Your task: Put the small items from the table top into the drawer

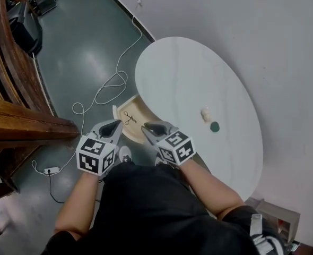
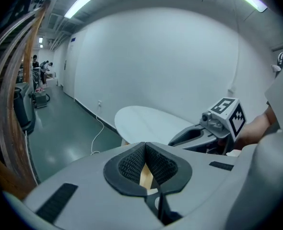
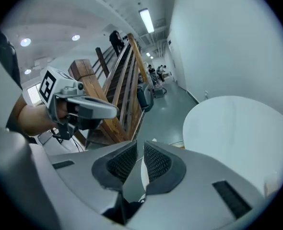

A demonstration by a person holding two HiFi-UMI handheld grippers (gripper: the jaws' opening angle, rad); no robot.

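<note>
Both grippers hung close in front of the person's body, off the near-left edge of the white oval table (image 1: 188, 73) and side by side. In the head view the left gripper (image 1: 115, 123) pointed over the near end of the open wooden drawer (image 1: 140, 109), with the right gripper (image 1: 149, 126) just beside it, by the drawer's near corner where it meets the table edge. In its own view the left gripper's pads met at the tips and pinched nothing; only a sliver of pale wood showed through the gap behind them. In the right gripper view its jaws stood a narrow slit apart, with nothing between them but floor and table edge far below.

Two small items lay on the table top, well apart from both grippers and off to their right: a small cream object (image 1: 205, 113) and, just beside it on the near side, a dark green disc (image 1: 215, 126). Neither touched a gripper. A thin dark item (image 1: 129, 117), too small to identify, lay inside the drawer, just ahead of the left gripper's tips. A white cable (image 1: 106, 89) trailed across the green floor beyond the drawer
</note>
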